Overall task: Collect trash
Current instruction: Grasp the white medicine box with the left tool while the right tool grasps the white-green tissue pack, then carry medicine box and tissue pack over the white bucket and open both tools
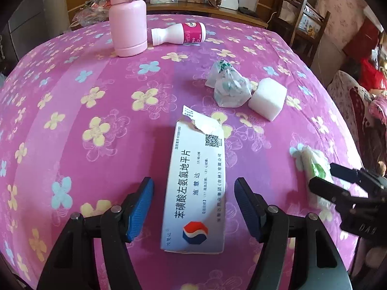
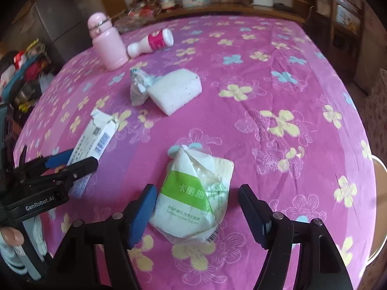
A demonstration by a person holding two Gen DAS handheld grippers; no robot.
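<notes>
A white medicine box (image 1: 196, 193) with a torn flap lies flat on the pink flowered tablecloth (image 1: 96, 91). My left gripper (image 1: 194, 207) stands open astride its near half, with a gap on both sides. To the right lies a tissue pack with a green band (image 2: 196, 198), between the fingers of my open right gripper (image 2: 197, 213). The left pad is at the pack's edge and the right pad stands clear of it. The right wrist view shows the left gripper (image 2: 75, 162) around the box (image 2: 94, 140). In the left wrist view the right gripper (image 1: 326, 178) is over the tissue pack (image 1: 312, 166).
Further back lie a crumpled wrapper (image 1: 227, 84) and a white foam block (image 1: 267, 99), touching each other. Behind them a pink flask (image 1: 128, 19) stands upright beside a white bottle with a pink label (image 1: 179, 35) on its side. A wooden chair (image 1: 304, 19) stands at the table's far right.
</notes>
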